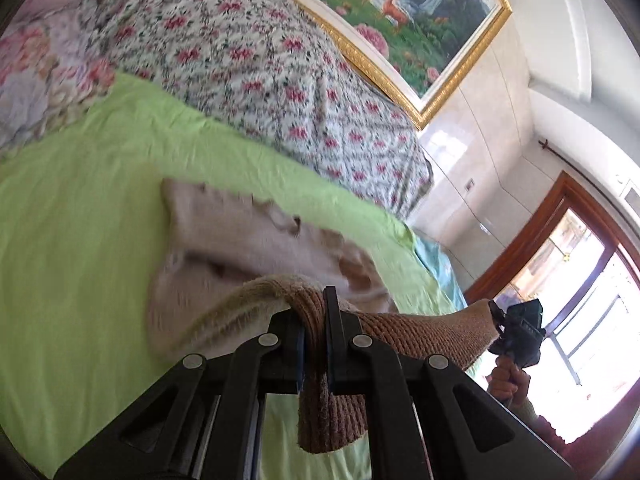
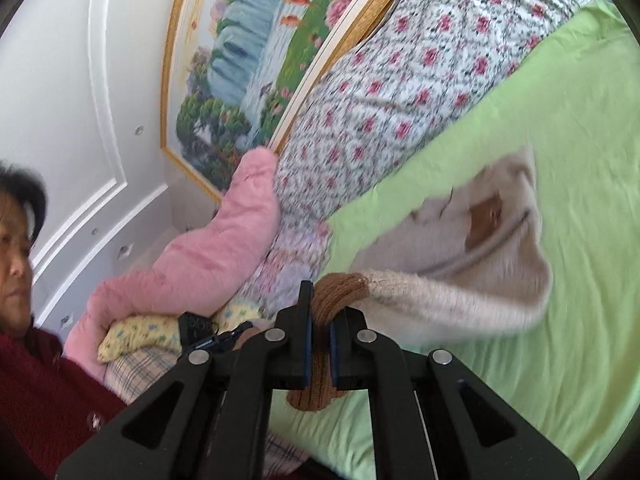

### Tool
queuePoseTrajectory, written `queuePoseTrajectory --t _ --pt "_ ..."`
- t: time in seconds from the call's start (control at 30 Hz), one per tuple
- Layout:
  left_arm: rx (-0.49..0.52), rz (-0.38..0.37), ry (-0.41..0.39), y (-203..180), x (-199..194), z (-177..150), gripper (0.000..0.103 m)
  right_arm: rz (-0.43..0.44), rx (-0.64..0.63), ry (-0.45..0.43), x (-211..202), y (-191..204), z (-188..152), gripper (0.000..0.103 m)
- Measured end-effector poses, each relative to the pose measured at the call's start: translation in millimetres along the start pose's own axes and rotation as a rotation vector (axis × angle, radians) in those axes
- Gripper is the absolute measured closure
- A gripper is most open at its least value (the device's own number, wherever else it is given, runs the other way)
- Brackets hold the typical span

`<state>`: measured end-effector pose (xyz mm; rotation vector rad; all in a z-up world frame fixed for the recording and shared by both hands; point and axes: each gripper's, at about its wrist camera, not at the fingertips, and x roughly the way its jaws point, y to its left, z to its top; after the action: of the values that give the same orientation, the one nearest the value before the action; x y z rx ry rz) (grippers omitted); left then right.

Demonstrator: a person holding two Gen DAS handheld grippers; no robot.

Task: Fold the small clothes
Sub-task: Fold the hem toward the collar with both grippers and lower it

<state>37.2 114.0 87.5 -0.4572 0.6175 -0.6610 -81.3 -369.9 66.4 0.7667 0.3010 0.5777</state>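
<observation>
Now sweater (image 1: 256, 240) hem between both grippers' fingers (image 1: 332, 320).

The left tongs (image 1: 315, 336) clamp the brown ribbed hem of a cream sweater (image 1: 248, 236) (blurred) over the green bed sheet (image 1: 80, 208); the right tongs (image 1: 496, 320) grip its far end.
</observation>
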Motion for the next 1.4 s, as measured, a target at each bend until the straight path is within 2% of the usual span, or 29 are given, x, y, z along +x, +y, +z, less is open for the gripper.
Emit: queuePoseTrajectory --t 0.23,0.4,0.6,0.83,1.03,1.17,1.23,1.3,1.4 --pt "-0.012 0.063 0.005 29.8 81.1 63.6 0.098 -0.114 0.006 -0.033 61.4 -48.0 54.8 0.096" --pt "-0.03 0.127 0.062 61.1 147.7 93.9 0.098 -0.214 0.026 -0.021 106.0 -85.4 86.3 0.096" --pt "-0.08 0.183 0.098 100.7 202.7 112.8 0.098 -0.343 0.065 0.023 154.0 -128.7 108.8 0.096" --pt "-0.124 0.262 0.15 142.2 252.7 111.1 0.098 -0.473 0.079 0.069 188.5 -170.4 112.7 0.096" --pt "-0.166 0.286 0.181 169.1 275.4 98.3 0.096 -0.569 0.077 0.11 203.3 -196.6 104.5 0.096" --pt "-0.17 0.277 0.199 167.5 271.0 95.5 0.091 -0.585 0.106 0.128 204.9 -199.3 104.5 0.092" --pt "-0.133 0.286 0.203 154.4 257.2 91.8 0.088 -0.595 0.108 0.121 196.7 -191.8 106.2 0.082" --pt "-0.097 0.265 0.207 137.1 239.1 85.2 0.086 -0.594 0.084 0.08 180.7 -176.3 106.4 0.064" --pt "-0.06 0.196 0.248 105.8 223.3 61.8 0.08 -0.571 0.023 0.042 160.5 -148.5 102.0 0.06"
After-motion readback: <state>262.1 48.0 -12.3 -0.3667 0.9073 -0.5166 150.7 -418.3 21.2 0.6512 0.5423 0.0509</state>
